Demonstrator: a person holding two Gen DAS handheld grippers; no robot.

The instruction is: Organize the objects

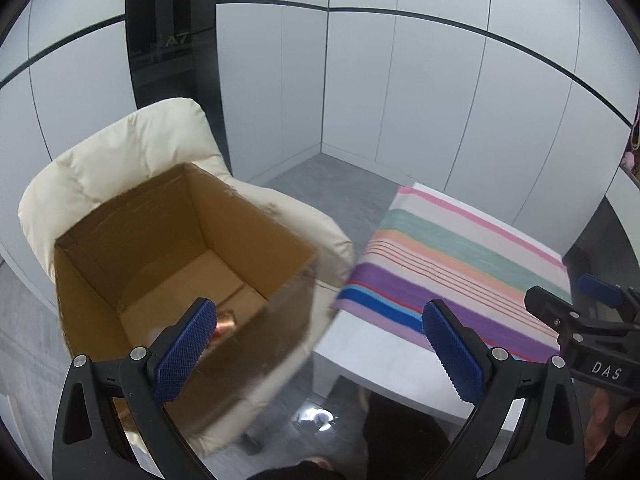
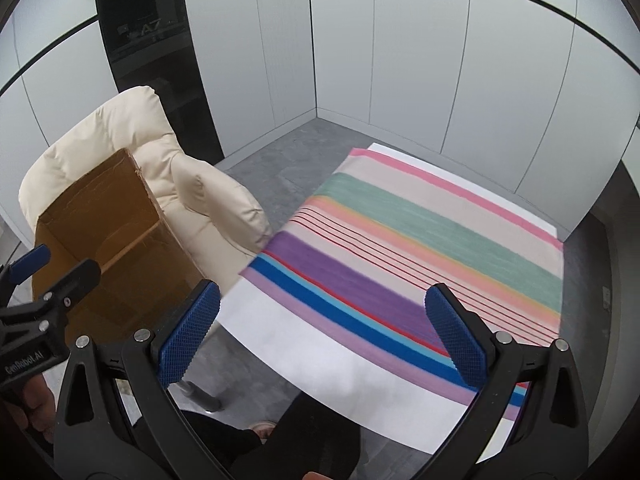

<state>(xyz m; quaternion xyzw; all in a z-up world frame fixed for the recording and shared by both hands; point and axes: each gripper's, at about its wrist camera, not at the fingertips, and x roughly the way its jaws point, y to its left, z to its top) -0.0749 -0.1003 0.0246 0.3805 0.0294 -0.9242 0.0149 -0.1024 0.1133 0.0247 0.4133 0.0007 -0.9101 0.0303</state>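
Flanking table (image 2: 304, 364): armchair (image 2: 120, 140), box (image 1: 168, 216).

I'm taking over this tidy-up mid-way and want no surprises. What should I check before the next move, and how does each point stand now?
1. Left gripper open and empty: ok.
2. Right gripper open and empty: ok.
3. Cardboard box open-topped on the cream armchair: ok.
4. Box sitting level: cannot tell.
5. Coppery object inside box: ok, identity cannot tell.
6. Items left on striped cloth: none visible.
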